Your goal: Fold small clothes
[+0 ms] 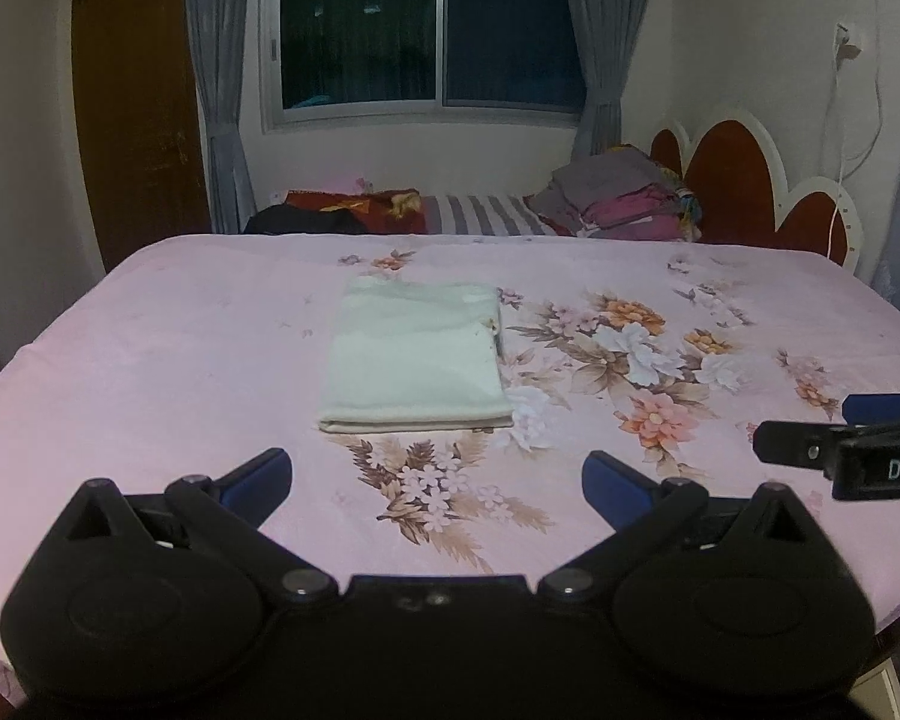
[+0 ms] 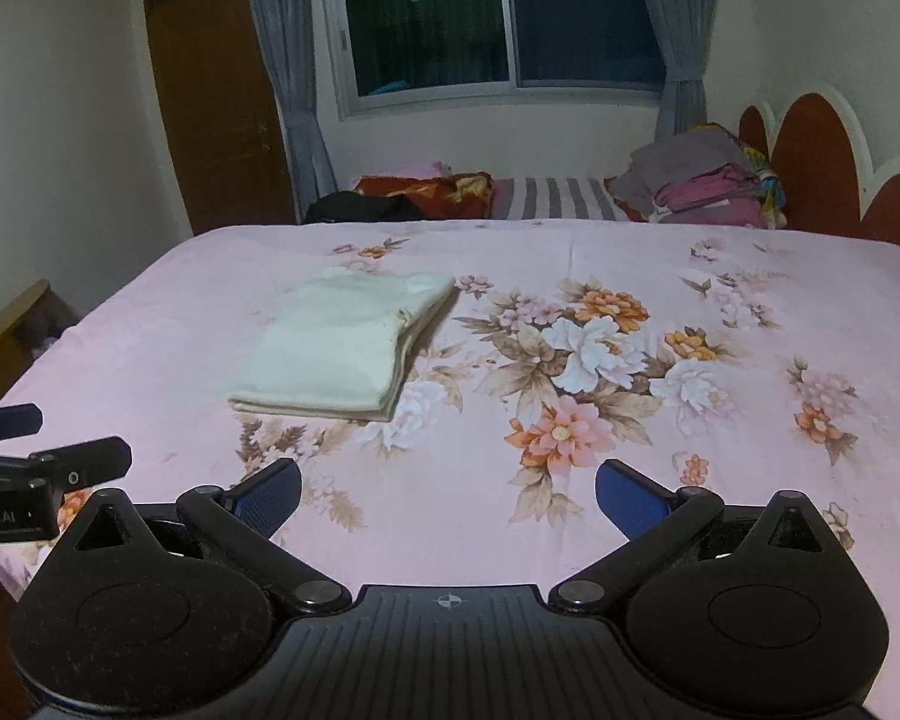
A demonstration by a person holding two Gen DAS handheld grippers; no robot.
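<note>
The folded cloth [image 1: 414, 360] is pale cream, plain, with no print. It lies on a bed sheet [image 1: 180, 360] of light pink, patterned with sprays of white, orange and pink flowers on brown-beige leaves, thickest at three o'clock from the cloth. The left hand-held gripper [image 1: 437, 480] is black with blue finger pads, as is the right hand-held gripper [image 2: 448, 492]. At twelve o'clock, curtains [image 1: 219, 60] are grey-blue, the door [image 1: 138, 90] brown, the headboard [image 1: 732, 180] dark red edged white. The pile of clothes [image 1: 624, 198] looks grey and magenta, though dim.
</note>
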